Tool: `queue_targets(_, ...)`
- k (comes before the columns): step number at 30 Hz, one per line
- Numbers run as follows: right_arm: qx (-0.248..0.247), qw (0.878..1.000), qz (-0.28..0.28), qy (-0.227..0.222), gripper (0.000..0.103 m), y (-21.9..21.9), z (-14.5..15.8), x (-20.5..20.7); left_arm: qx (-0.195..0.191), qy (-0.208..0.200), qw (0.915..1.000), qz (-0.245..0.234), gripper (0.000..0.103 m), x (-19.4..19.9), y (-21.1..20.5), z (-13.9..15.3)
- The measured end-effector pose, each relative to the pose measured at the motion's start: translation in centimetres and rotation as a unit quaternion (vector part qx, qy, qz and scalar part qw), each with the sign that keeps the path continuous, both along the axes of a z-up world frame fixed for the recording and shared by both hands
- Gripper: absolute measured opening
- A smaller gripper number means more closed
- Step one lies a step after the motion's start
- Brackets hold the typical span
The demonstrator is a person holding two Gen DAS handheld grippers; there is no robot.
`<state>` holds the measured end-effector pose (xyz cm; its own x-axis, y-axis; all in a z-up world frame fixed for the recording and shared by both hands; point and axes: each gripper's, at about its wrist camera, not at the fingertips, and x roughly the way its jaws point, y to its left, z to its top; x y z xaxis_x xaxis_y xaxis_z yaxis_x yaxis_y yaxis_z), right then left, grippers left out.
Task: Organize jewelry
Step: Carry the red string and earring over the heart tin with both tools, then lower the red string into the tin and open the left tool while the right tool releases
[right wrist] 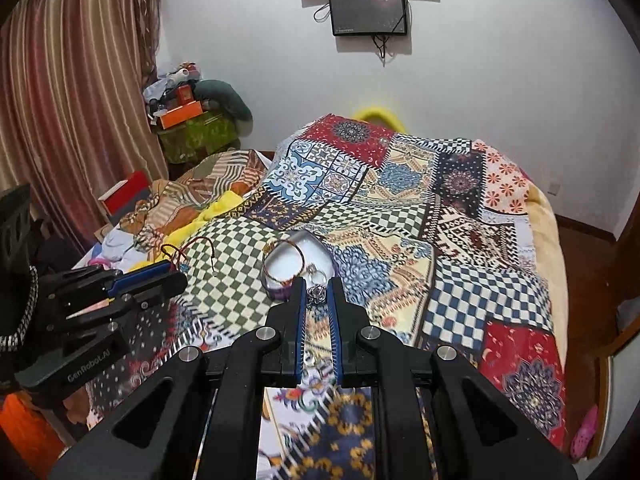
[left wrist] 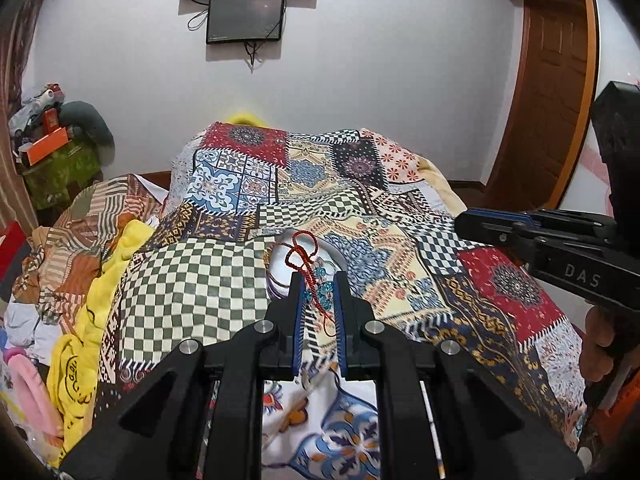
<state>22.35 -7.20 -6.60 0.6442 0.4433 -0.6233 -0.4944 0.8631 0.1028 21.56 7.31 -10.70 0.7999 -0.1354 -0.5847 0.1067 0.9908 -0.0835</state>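
My left gripper (left wrist: pixel 319 290) is shut on a red cord bracelet with blue beads (left wrist: pixel 316 280), held just in front of a small white dish (left wrist: pixel 280 270) on the patchwork bedspread (left wrist: pixel 192 272). In the right wrist view the cord (right wrist: pixel 188 250) hangs from the left gripper (right wrist: pixel 160 274). My right gripper (right wrist: pixel 317 294) is shut on a small silver ring piece (right wrist: pixel 317 292) at the near rim of the dish (right wrist: pixel 320 258). An orange braided bangle (right wrist: pixel 286 260) lies in the dish. The right gripper (left wrist: pixel 480 224) shows at the right in the left wrist view.
Crumpled clothes and a yellow cloth (right wrist: pixel 216 210) lie at the bed's left side. A red box (right wrist: pixel 124 194) and a cluttered green stand (right wrist: pixel 192 136) are by the curtain (right wrist: pixel 72 100). Two screens (right wrist: pixel 368 8) hang on the far wall. A wooden door (left wrist: pixel 552 92) is right.
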Motion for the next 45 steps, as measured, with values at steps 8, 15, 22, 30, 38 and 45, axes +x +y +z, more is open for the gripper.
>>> queue_targets(8, -0.001, 1.000, 0.004, 0.010, 0.010, 2.0, -0.5, 3.2, -0.005, 0.004, 0.9999, 0.010, 0.012, 3.1, 1.3, -1.1)
queue_targets(15, -0.011, 1.000, 0.015, 0.017, 0.010, 4.1, -1.2, 5.6, -0.018, 0.013, 0.9994, 0.025, 0.012, 6.2, 2.8, -2.3)
queue_targets(22, -0.026, 0.999, 0.029, 0.036, 0.010, 6.4, -2.6, 8.3, -0.018, 0.026, 0.9991, 0.028, 0.012, 8.9, 3.3, -3.5)
queue_targets(30, -0.040, 0.995, 0.042, 0.080, 0.010, 7.7, -5.2, 11.0, -0.020, 0.058, 0.9981, 0.013, 0.012, 11.3, 3.3, -5.8)
queue_targets(38, -0.043, 0.991, 0.054, 0.117, 0.010, 8.3, -6.6, 12.8, -0.005, 0.081, 0.9967, -0.007, 0.012, 12.3, 2.1, -8.2)
queue_targets(45, -0.050, 0.988, 0.060, 0.134, 0.009, 8.8, -7.4, 13.8, -0.006, 0.092, 0.9956, -0.016, 0.012, 12.9, 1.8, -9.1)
